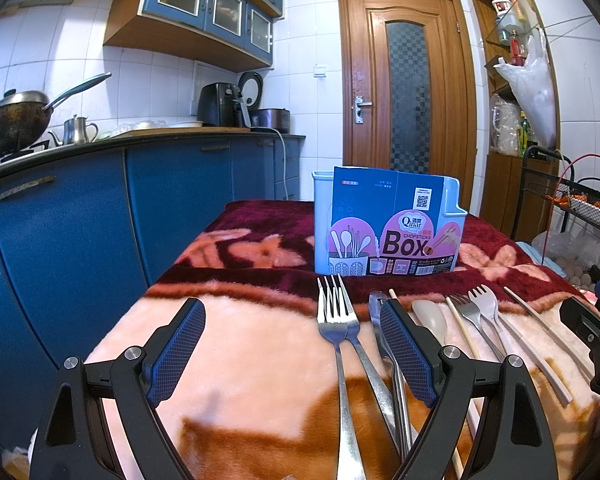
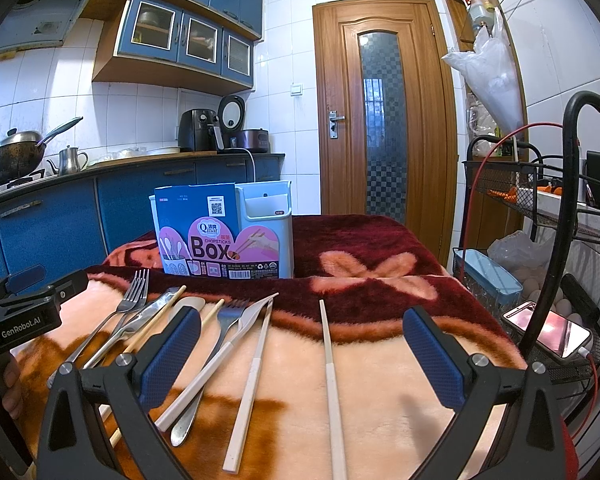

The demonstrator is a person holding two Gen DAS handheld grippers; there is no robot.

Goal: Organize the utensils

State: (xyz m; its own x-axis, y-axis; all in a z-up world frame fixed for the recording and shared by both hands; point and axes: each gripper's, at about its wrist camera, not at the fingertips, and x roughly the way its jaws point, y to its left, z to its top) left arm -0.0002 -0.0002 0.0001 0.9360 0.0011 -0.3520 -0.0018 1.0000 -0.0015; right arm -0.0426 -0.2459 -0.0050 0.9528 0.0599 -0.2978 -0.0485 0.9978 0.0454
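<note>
Gripper [image 2: 302, 354] before "Qinar CHOPSTICKS Box" holder [image 2: 236, 236]

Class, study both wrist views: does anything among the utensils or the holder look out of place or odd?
The holder still has its cardboard sleeve wrapped on. The two white chopsticks lie splayed apart, unlike the tightly bunched utensils to their left. Nothing looks spilled or damaged.

My bench is covered by a plush maroon-and-peach blanket [image 1: 240, 332]. Forks [image 1: 334, 312], a spoon [image 1: 430, 316] and chopsticks [image 2: 330, 360] lie in a near row on it, with the chopsticks box [image 1: 388, 228] standing upright at the far side.
</note>
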